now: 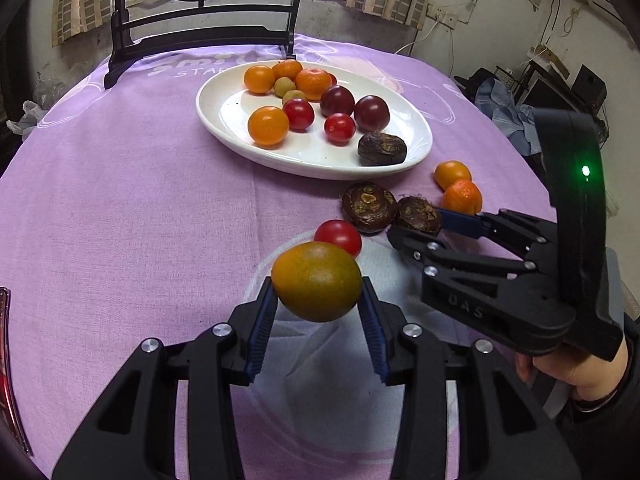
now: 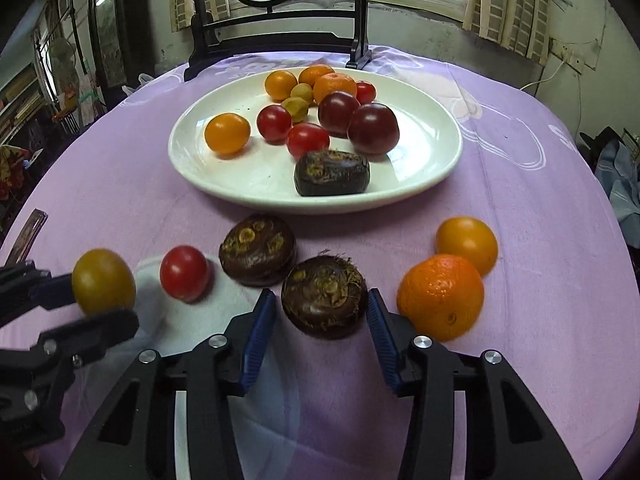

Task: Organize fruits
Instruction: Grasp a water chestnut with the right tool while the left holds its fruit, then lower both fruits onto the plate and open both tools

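Note:
My left gripper [image 1: 318, 298] is shut on a yellow-green tomato [image 1: 316, 280] and holds it above the purple cloth; it also shows in the right wrist view [image 2: 103, 280]. My right gripper [image 2: 322, 306] has its pads on both sides of a dark water chestnut [image 2: 324, 296] on the cloth, seemingly touching; it shows in the left wrist view [image 1: 418, 214]. A white plate [image 2: 432, 152] holds several tomatoes, oranges and one water chestnut [image 2: 331, 173]. A red tomato [image 2: 184, 273], a second water chestnut [image 2: 258, 255], an orange [image 2: 440, 296] and an orange tomato [image 2: 467, 242] lie loose.
A dark wooden screen stand [image 2: 280, 46] sits at the table's far edge behind the plate. A wall with a window lies beyond. Clutter and cables stand off the table's right side [image 1: 560, 88].

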A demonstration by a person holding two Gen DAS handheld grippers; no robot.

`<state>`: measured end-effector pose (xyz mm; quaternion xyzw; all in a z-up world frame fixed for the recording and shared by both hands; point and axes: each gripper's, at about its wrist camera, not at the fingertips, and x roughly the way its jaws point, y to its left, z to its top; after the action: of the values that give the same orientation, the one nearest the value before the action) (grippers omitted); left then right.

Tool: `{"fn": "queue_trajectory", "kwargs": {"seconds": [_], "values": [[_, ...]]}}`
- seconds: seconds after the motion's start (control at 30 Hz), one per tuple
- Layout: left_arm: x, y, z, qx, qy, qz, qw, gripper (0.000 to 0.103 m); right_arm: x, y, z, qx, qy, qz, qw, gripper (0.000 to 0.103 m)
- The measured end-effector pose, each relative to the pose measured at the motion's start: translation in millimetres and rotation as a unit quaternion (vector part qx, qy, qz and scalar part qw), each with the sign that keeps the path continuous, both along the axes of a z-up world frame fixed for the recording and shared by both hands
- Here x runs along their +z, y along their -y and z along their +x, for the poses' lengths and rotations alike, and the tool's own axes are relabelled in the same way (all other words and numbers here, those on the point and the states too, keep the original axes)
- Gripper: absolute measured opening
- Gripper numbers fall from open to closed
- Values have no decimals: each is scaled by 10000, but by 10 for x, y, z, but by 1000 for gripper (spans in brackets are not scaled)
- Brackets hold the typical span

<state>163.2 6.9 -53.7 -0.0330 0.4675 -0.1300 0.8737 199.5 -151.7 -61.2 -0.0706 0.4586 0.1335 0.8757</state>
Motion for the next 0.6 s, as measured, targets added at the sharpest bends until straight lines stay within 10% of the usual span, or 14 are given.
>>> {"fn": "queue_trajectory", "kwargs": {"seconds": [0.6], "values": [[256,52,-57,16,207,55,9998,41,569,325,-530,-22,557,448,9974,43]]}}
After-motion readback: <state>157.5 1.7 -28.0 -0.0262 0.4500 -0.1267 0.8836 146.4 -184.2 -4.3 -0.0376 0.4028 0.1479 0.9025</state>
